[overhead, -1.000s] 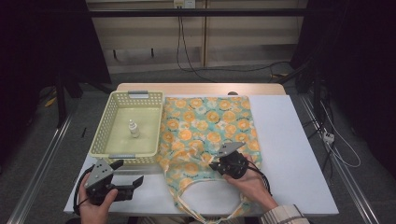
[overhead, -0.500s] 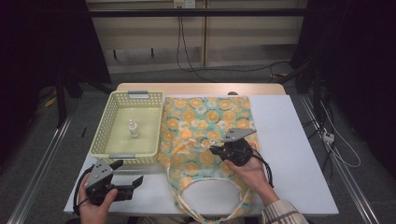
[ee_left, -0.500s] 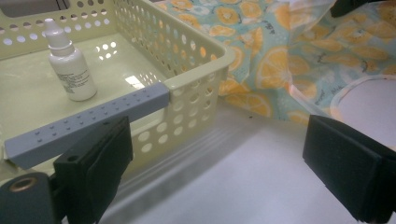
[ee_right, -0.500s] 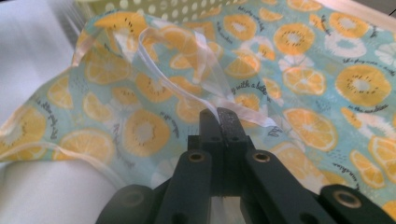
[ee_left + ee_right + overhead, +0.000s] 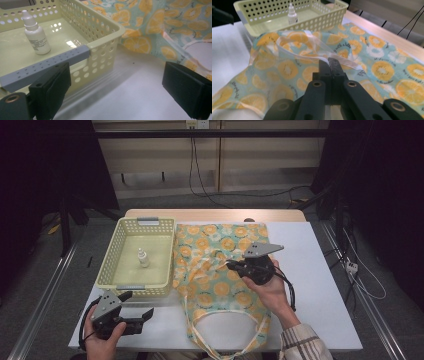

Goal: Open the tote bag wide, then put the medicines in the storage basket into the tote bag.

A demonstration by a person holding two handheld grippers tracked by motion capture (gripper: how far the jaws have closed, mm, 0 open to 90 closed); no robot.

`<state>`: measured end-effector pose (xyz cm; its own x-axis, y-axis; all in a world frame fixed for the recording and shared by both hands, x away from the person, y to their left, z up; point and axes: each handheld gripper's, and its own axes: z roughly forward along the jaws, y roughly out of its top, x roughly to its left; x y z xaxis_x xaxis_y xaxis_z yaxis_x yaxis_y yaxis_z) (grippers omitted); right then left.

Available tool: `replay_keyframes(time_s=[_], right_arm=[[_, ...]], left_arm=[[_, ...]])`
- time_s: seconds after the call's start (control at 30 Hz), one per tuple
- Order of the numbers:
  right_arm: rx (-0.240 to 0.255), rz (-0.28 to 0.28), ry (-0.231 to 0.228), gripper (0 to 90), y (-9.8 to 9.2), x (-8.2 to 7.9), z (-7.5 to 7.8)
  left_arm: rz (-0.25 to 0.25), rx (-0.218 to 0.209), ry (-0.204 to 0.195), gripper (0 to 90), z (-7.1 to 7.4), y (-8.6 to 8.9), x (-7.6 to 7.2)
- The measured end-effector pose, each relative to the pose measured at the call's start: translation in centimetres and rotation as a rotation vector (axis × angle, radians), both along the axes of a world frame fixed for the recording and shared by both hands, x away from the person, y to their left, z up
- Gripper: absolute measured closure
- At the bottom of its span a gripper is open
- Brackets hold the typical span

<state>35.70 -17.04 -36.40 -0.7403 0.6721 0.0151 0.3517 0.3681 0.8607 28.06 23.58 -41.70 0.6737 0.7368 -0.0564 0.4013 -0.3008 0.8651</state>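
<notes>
We see the right gripper (image 5: 235,265) now farther up the tote bag (image 5: 220,270), nearer the basket (image 5: 107,270) than a second ago; pinched in its jaws, the bag's handle strap (image 5: 294,53) trails along, folded back over the fabric.

Lighting: we record even overhead light on the white table (image 5: 320,285), with dark, dim surroundings in the high view. Glare: bright patches on the floor of the yellow basket (image 5: 60,27), ahead of the left gripper (image 5: 117,95). Shadow: soft band beneath the basket wall. Focus: we find the jaws' near bases blurred; fabric of the bag (image 5: 372,65) softens farther from the right gripper (image 5: 329,63).
</notes>
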Motion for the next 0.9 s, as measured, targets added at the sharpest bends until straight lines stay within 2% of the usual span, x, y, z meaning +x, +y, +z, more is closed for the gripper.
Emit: replay_keyframes(time_s=[0.33, 0.37, 0.57, 0.77, 0.9], right_arm=[[0.055, -0.019, -0.046, 90.0, -0.4, 1.2, 2.1], [0.063, -0.017, -0.05, 90.0, -0.5, 1.3, 2.3], [0.073, -0.022, -0.033, 90.0, -0.9, 1.3, 1.8], [0.083, -0.033, -0.024, 90.0, -1.5, 1.2, 1.6], [0.088, -0.024, -0.013, 90.0, -1.5, 1.3, 1.4]], left_arm=[[0.0, -0.014, 0.018, 8.1, 0.0, 0.3, 0.1], [0.011, -0.032, 0.03, 8.1, 0.0, 0.4, 0.1], [0.033, -0.049, 0.034, 8.1, 0.3, 0.8, 0.5], [-0.015, -0.03, 0.041, 7.2, 1.6, 0.5, 0.9], [-0.024, -0.029, 0.045, 7.0, 2.4, 0.5, 1.7]])
